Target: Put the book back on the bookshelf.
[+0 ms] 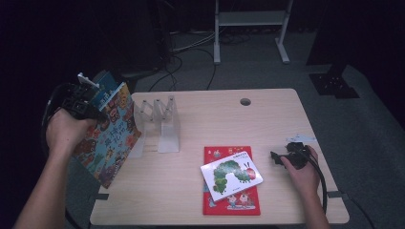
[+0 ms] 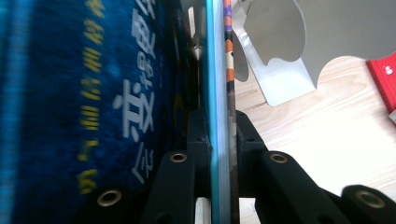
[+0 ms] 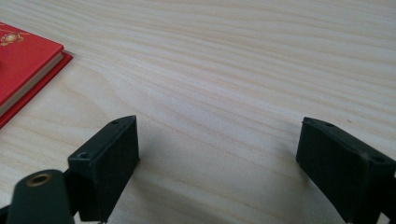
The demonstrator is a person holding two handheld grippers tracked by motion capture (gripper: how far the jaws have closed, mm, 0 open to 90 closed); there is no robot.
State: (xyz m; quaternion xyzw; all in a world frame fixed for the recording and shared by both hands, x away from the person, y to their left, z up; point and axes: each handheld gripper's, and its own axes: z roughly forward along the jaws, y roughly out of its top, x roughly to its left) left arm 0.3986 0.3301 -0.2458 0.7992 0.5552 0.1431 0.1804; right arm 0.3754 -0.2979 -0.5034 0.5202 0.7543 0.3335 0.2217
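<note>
Left hand-held gripper (image 1: 86, 107) is at the left edge of the bench (image 1: 277, 119), off the bench top, raised above it. Its jaws are clamped on books held on edge: in the left gripper view the two black jaws press from either side on a thin teal book edge (image 2: 215, 116) and a patterned orange-and-purple book edge (image 2: 229, 93) right beside it. A dark blue cover (image 2: 93, 107) with white and yellow characters lies to the left of the jaws in that view. In the high view the held picture book (image 1: 112, 138) hangs tilted, its colourful cover facing the bench, lower corner below the bench edge.

A clear book rack (image 1: 160, 124) with upright dividers stands on the bench just right of the held book; its pale dividers (image 2: 285, 56) appear past the book edges in the left gripper view.

Right hand-held gripper (image 1: 279, 157) rests low on the bench at the right side, jaws apart with only bare wood between them (image 3: 219, 154).

A red book (image 1: 232, 181) lies flat near the front centre of the bench, with a white caterpillar book (image 1: 231, 174) lying askew on top of it. The red book's corner (image 3: 23, 70) is near the right hand-held gripper, not touching it.
</note>
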